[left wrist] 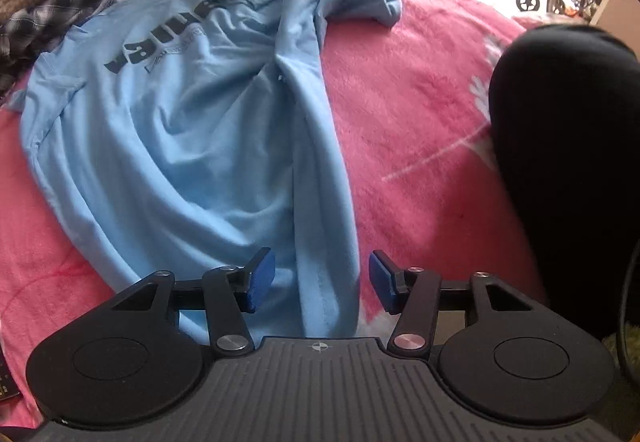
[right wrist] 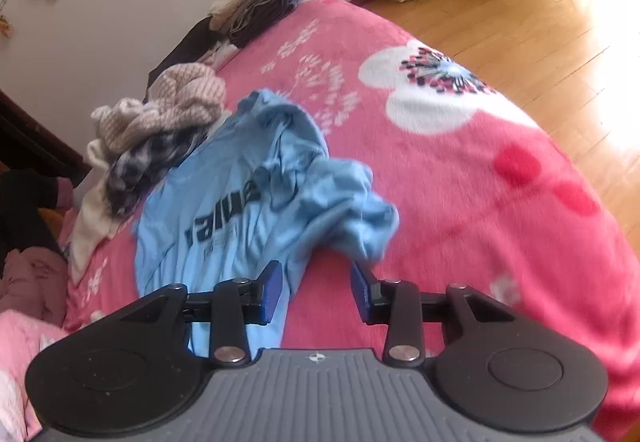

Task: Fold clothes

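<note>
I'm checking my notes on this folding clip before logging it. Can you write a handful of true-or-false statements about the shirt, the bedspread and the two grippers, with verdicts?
1. The light blue T-shirt lies crumpled on a pink floral blanket. True.
2. The left gripper is clamped on the shirt. False: its jaws stand apart, with the shirt's hem under the gap and neither pad pressing on it.
3. The right gripper holds nothing. True: its jaws are open above the blanket at the shirt's edge.
4. The shirt is plain, with no print. False: dark lettering runs across it.
5. A beige knit garment lies heaped beside the shirt. True.
6. The shirt is already folded into a neat rectangle. False: it is spread out and wrinkled, one sleeve bunched.
</note>
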A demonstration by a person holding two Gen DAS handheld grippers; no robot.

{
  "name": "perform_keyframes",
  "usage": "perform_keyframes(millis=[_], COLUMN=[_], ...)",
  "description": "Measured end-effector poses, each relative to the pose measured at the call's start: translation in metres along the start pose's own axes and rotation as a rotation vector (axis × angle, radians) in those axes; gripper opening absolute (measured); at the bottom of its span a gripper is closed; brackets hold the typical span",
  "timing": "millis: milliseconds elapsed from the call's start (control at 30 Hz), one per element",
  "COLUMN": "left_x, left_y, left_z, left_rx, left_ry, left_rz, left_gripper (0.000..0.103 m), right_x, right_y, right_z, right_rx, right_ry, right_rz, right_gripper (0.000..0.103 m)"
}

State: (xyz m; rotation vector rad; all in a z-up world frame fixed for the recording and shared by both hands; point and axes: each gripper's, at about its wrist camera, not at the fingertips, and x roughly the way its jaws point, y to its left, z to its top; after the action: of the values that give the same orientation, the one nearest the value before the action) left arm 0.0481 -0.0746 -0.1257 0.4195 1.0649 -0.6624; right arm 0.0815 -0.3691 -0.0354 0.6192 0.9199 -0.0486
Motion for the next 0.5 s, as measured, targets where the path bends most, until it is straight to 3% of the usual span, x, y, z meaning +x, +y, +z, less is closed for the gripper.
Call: perform_keyframes(millis=[233,500], left_x=[0.002,0.003], left_y=[0.002,-0.001], left_z=[-0.007,-0.010], left_rx=[-0.066,-0.050], left_ry=[0.025,0.018], left_rz=[-0.008,0.000], left_gripper=[0.050,0.050], right_x=[0.055,0.111], right_y=[0.021,0.064], right_z=[0.019,0.025], right_rx=[0.031,-0.174], right_ry=[0.052,0.080], right_rz=[-0.016,-0.143], right_gripper=[0.045,0.045])
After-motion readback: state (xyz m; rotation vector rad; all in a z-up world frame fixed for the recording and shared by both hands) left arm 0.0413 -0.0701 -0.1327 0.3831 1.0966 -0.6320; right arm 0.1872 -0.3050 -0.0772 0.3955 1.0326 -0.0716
